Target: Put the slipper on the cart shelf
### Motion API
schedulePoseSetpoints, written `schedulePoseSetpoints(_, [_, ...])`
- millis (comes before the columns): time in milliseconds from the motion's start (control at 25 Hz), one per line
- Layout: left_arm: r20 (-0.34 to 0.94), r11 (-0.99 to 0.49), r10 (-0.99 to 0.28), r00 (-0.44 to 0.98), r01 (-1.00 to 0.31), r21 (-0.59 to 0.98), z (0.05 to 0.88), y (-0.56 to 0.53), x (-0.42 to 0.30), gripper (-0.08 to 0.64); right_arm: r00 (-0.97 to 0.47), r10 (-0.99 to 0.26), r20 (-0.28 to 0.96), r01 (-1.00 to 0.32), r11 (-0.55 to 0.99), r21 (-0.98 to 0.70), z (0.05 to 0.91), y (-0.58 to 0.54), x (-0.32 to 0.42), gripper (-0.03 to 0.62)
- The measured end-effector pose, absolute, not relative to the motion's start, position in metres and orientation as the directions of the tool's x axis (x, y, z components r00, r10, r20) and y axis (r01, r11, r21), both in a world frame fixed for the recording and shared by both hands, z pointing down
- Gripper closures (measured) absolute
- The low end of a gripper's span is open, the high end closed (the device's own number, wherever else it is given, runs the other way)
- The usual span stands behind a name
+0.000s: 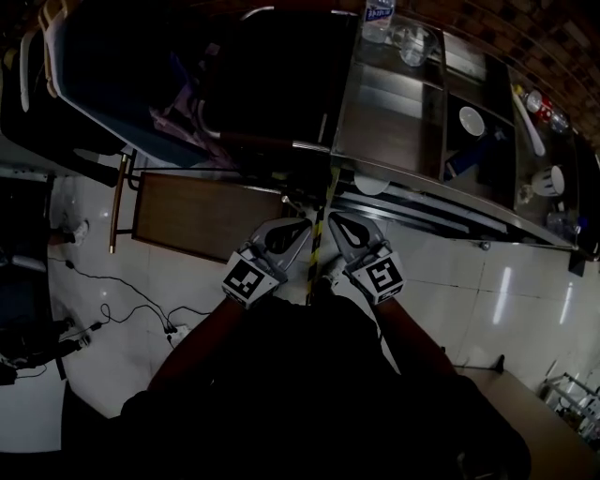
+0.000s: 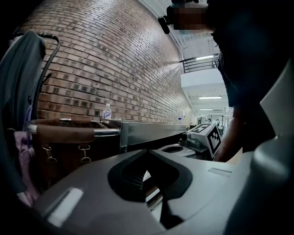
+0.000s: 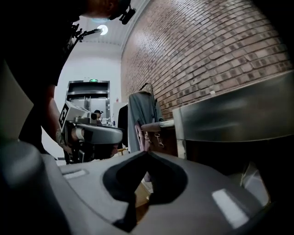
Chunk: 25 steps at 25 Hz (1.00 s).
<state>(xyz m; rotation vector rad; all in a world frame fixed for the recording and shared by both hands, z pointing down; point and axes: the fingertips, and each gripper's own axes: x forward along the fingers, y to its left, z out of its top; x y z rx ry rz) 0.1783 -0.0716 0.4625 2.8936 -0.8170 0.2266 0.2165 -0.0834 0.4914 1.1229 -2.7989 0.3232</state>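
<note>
I cannot make out a slipper in any view. The steel cart (image 1: 394,122) stands ahead of me to the right, with its shelves seen from above; its steel side also shows in the left gripper view (image 2: 147,131) and the right gripper view (image 3: 229,114). My left gripper (image 1: 306,223) and right gripper (image 1: 333,217) are side by side just in front of the cart's near edge, above the white floor. The left gripper's (image 2: 146,151) jaws meet at the tips with nothing between them. The right gripper (image 3: 147,153) is likewise shut and holds nothing.
A water bottle (image 1: 378,19) and a glass (image 1: 412,42) stand on the cart's top, and bowls (image 1: 472,120) sit lower. A brown board (image 1: 202,220) lies on the floor to the left. Cables (image 1: 122,309) trail at lower left. A grey garment (image 3: 140,114) hangs nearby.
</note>
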Motion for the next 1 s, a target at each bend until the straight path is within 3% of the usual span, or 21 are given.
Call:
schedulePoseSetpoints(320, [0.126,-0.845,-0.512,0.850,-0.525,0.105,0.455,-0.069,0.088,0.560,-0.735,-0.651,0.191,-0.672,0.737,-0.076,0.471,-0.069,0.115,0.591])
schedulePoseSetpoints(720, [0.098,-0.897,-0.426,0.899,-0.434,0.079,0.445,-0.058,-0.041,0.560,-0.656,-0.734,0.174,-0.751,0.657,-0.058,0.443,-0.058,-0.015,0.591])
schedulePoseSetpoints(1000, [0.087,-0.919,-0.381,0.920,-0.387,0.074,0.436,-0.051,-0.093,0.560,-0.617,-0.768,0.172,-0.784,0.618,-0.057,0.433,-0.040,-0.064,0.591])
